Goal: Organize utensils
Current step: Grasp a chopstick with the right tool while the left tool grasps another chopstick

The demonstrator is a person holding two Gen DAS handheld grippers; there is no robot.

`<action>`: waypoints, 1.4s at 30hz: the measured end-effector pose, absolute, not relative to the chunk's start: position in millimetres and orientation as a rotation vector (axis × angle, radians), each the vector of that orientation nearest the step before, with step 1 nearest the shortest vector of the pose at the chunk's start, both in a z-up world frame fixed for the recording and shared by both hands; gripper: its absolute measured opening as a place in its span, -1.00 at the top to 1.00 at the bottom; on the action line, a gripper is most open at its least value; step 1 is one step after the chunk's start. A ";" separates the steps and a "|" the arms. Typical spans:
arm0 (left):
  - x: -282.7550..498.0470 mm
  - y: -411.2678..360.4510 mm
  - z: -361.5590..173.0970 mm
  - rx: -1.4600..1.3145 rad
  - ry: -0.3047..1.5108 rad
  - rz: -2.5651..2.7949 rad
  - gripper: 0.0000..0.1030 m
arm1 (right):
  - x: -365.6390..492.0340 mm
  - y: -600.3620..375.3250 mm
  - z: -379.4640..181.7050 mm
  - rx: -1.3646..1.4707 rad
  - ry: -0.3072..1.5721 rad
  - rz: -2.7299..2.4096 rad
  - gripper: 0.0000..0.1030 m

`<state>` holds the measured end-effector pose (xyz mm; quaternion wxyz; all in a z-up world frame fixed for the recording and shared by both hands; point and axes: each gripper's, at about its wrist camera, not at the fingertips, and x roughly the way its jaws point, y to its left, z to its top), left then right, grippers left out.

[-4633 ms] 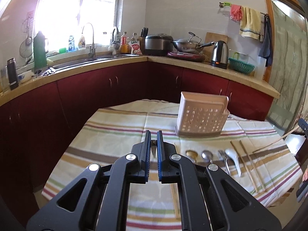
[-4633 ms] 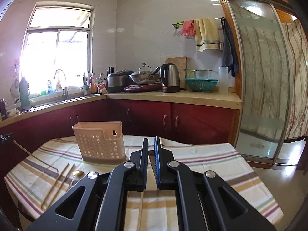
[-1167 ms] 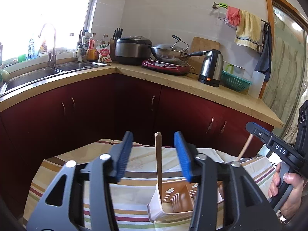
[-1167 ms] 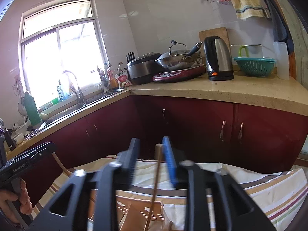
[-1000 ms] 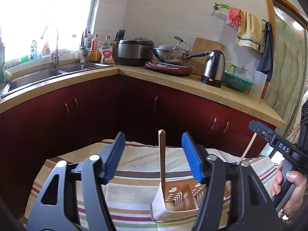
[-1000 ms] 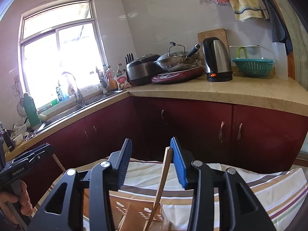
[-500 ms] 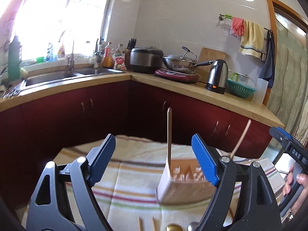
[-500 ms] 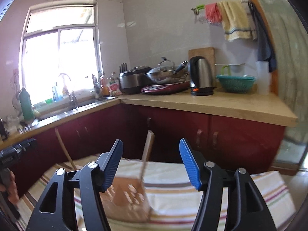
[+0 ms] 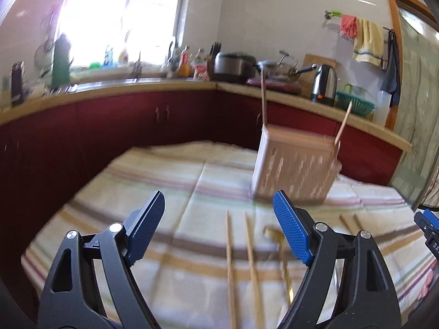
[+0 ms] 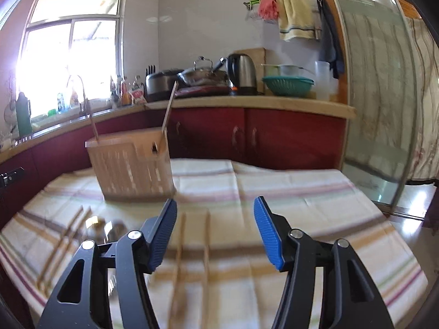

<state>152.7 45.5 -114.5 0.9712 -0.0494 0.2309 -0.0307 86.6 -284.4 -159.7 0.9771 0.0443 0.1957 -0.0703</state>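
A pale slotted utensil basket [image 9: 295, 170] [image 10: 131, 170] stands on the striped tablecloth with two wooden chopsticks upright in it, one [image 9: 262, 101] at its left end and one [image 9: 343, 126] leaning at its right. My left gripper [image 9: 219, 205] is open and holds nothing; a pair of chopsticks [image 9: 251, 260] and a gold spoon [image 9: 274, 235] lie on the cloth below it. My right gripper [image 10: 215, 211] is open with its jaws closing on nothing; another chopstick pair [image 10: 207, 246] lies on the cloth under it. Spoons [image 10: 109, 229] lie to its left.
Dark red cabinets under a counter [image 10: 247, 101] with a kettle, a wok and a rice cooker ring the table's far side. More chopsticks [image 10: 65, 241] lie at the left in the right wrist view. A glass sliding door [image 10: 378, 109] is at the right.
Both grippers let go of the chopsticks standing in the basket, opened wide, and drew back and down toward the near side of the table. The basket is now farther off.
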 end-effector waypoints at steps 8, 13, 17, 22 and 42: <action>110.4 50.7 -162.3 -0.063 0.545 -0.031 -0.53 | 39.1 -277.0 -205.3 0.083 0.455 -0.115 0.10; 91.9 54.6 -178.9 -0.072 0.564 -0.025 -0.49 | 27.1 -270.9 -223.1 0.089 0.476 -0.075 0.25; 81.2 52.5 -190.7 -0.062 0.578 -0.033 -0.39 | 23.5 -264.1 -238.6 0.085 0.498 -0.039 0.34; 75.6 46.6 -199.4 -0.052 0.602 -0.050 -0.38 | 26.9 -262.4 -248.7 0.093 0.516 -0.027 0.47; 74.2 24.4 -220.7 0.012 0.692 -0.109 0.51 | 29.8 -267.2 -252.1 0.123 0.539 -0.007 0.85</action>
